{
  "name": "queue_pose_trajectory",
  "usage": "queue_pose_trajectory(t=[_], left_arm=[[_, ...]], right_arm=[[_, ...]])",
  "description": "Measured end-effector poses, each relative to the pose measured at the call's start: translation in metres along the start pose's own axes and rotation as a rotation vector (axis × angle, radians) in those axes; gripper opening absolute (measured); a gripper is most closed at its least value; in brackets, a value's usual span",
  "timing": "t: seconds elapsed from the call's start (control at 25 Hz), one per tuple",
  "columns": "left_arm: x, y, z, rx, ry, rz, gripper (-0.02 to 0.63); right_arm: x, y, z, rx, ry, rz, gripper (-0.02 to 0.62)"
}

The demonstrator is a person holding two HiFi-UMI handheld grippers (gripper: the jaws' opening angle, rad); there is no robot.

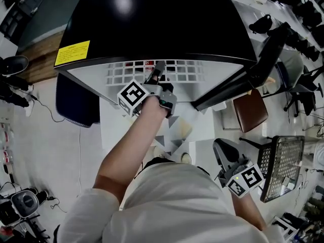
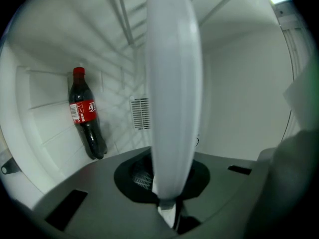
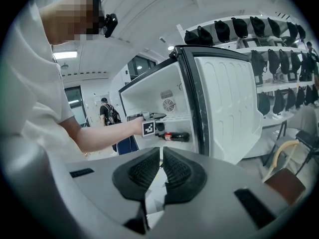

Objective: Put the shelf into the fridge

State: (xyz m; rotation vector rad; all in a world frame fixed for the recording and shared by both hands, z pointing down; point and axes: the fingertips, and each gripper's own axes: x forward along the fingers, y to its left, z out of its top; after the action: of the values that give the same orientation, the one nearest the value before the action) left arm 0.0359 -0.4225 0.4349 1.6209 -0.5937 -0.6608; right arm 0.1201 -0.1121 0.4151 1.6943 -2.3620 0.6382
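The white wire shelf (image 1: 152, 71) lies level, partly inside the open black fridge (image 1: 152, 19), with its front part sticking out. My left gripper (image 1: 158, 72) is shut on the shelf's front edge. In the left gripper view that edge is a wide white bar (image 2: 172, 83) running up from between the jaws of the left gripper (image 2: 167, 180). The right gripper view shows the left gripper (image 3: 149, 126) at the fridge opening by the shelf (image 3: 177, 117). My right gripper (image 1: 223, 151) hangs low at my right side; the right gripper (image 3: 161, 168) is shut on nothing.
A cola bottle (image 2: 85, 113) lies on its side in the fridge, below the shelf; the bottle (image 3: 177, 136) also shows from outside. The fridge door (image 3: 229, 108) stands open to the right. A brown chair (image 1: 249, 110) and a perforated metal basket (image 1: 283, 166) are at my right.
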Motion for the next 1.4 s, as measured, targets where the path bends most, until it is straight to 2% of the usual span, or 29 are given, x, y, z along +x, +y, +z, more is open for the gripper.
queue_pose_trajectory(t=[0.48, 0.76, 0.88, 1.04, 1.4], left_arm=[[0.011, 0.003, 0.004, 0.025, 0.016, -0.007, 0.038], [0.011, 0.001, 0.004, 0.077, 0.018, 0.001, 0.04], [0.007, 0.001, 0.006, 0.119, 0.014, 0.018, 0.063], [-0.008, 0.001, 0.005, 0.153, 0.008, 0.033, 0.108], [-0.065, -0.001, 0.008, 0.242, -0.004, 0.062, 0.115]], right_arm=[[-0.001, 0.006, 0.001, 0.003, 0.001, -0.038, 0.029], [-0.005, 0.012, -0.001, 0.009, -0.001, -0.047, 0.029], [-0.006, 0.015, -0.004, 0.01, -0.002, -0.048, 0.029], [-0.008, 0.021, -0.007, 0.004, -0.005, -0.039, 0.03], [-0.004, 0.042, -0.007, -0.034, -0.028, 0.029, 0.03]])
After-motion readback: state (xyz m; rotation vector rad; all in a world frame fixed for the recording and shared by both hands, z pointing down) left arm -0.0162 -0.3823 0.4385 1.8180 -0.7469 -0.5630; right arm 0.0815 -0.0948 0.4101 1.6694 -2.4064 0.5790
